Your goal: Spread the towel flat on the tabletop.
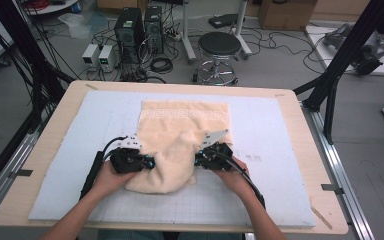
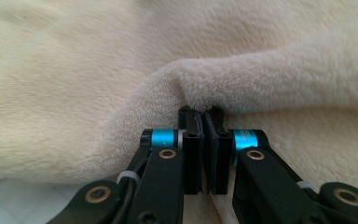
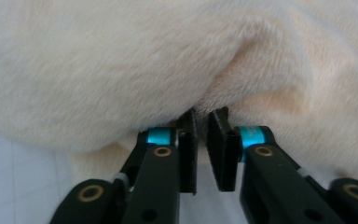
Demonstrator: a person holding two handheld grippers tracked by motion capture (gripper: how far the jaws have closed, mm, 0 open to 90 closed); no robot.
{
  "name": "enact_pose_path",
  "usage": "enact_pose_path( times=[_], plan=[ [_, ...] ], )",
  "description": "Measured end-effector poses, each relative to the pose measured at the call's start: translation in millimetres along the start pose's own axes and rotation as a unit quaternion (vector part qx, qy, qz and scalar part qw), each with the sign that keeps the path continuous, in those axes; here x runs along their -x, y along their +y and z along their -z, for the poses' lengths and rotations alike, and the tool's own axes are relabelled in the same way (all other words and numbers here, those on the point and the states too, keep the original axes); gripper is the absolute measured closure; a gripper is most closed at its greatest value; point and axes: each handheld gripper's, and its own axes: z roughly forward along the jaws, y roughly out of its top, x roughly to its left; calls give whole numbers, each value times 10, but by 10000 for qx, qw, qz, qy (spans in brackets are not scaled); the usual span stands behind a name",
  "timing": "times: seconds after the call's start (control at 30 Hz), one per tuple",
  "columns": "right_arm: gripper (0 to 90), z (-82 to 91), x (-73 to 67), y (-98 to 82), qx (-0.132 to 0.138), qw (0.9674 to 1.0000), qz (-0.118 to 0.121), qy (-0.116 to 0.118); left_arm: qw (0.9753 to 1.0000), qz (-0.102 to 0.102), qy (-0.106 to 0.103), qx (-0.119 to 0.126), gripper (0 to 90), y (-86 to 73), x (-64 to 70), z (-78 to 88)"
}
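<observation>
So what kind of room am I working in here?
Likely a robotics lab or data-recording workspace: computer towers and tangled cables sit on the floor beyond the table, with a black frame around it and a stool nearby.

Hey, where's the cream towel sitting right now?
In the high view, the cream towel lies mid-table on the pale blue mat, bunched between the left gripper and right gripper.

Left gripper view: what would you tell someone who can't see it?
Two black jaws of the left gripper are pinched shut on a raised fold of a fluffy cream terry towel. The towel spreads behind them, with pale blue mat at bottom left.
</observation>
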Motion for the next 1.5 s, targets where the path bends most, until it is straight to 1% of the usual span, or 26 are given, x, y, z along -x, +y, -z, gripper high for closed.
enact_pose_path(
  times=[0.07,0.1,0.13,0.17,0.2,0.23,0.27,0.3,0.33,0.37,0.43,0.47,0.5,0.57,0.67,0.73,0.8,0.83,0.9,0.97,1.03,1.1,1.17,1.27,1.4,1.5],
  plan=[
    [857,30,54,122,72,9999,-120,35,9994,221,151,223,871,48,-96,69],
    [857,57,84,204,72,9999,-117,-43,9979,451,242,407,872,85,-197,125],
    [857,89,135,301,123,9998,-93,-158,9966,579,324,480,872,113,-255,150],
    [857,101,175,361,96,9997,-141,-178,9942,712,517,616,872,162,-352,185],
    [857,106,261,453,64,9994,-201,-265,9931,769,629,623,872,195,-412,200],
    [857,100,312,503,57,9991,-282,-297,9906,861,861,630,871,242,-508,206],
    [856,73,407,566,0,9984,-420,-374,9894,938,926,611,866,255,-567,211],
    [854,42,466,590,-57,9978,-490,-438,9870,1107,993,614,860,267,-644,197],
    [841,-31,552,601,-183,9962,-724,-451,9862,1154,1057,548,837,267,-677,192],
    [811,-91,612,586,-284,9952,-836,-417,9864,1135,1090,476,802,258,-697,204],
    [705,-151,671,537,-349,9936,-994,-400,9879,1099,1004,443,714,233,-694,255],
    [677,-143,673,513,-356,9932,-1059,-317,9888,1013,1012,422,680,214,-667,299],
    [660,-109,649,488,-293,9939,-1017,-309,9897,900,1040,395,664,191,-641,351],
    [646,6,566,430,-78,9956,-848,-389,9909,799,1006,403,625,132,-603,470],
    [626,157,381,328,56,9983,-525,-263,9924,733,918,365,592,6,-544,636],
    [611,193,235,249,114,9994,-304,-86,9942,641,768,394,577,-116,-468,727],
    [592,164,86,167,62,9999,-49,109,9960,536,556,447,552,-234,-384,757],
    [581,129,30,129,15,9998,36,191,9970,475,476,383,541,-274,-349,753],
    [561,24,-32,111,-347,9986,103,384,9990,300,262,208,510,-369,-266,689],
    [564,-83,-75,119,-495,9975,208,449,9999,155,22,-69,508,-431,-212,565],
    [596,-169,-100,134,-567,9970,313,434,9996,64,-98,-250,524,-447,-176,447],
    [663,-272,-100,123,-683,9957,401,472,9996,-4,-143,-258,592,-448,-157,373],
    [794,-268,-54,109,-630,9958,187,644,9996,103,-229,-151,690,-442,-171,348],
    [849,-234,-37,101,-631,9955,206,670,9995,254,-132,-158,817,-418,-174,307],
    [855,-77,-53,75,-620,9959,173,636,9996,272,30,-45,843,-375,-83,390],
    [854,190,-187,14,-353,9972,192,625,9997,190,36,121,846,-348,85,527]
  ],
)
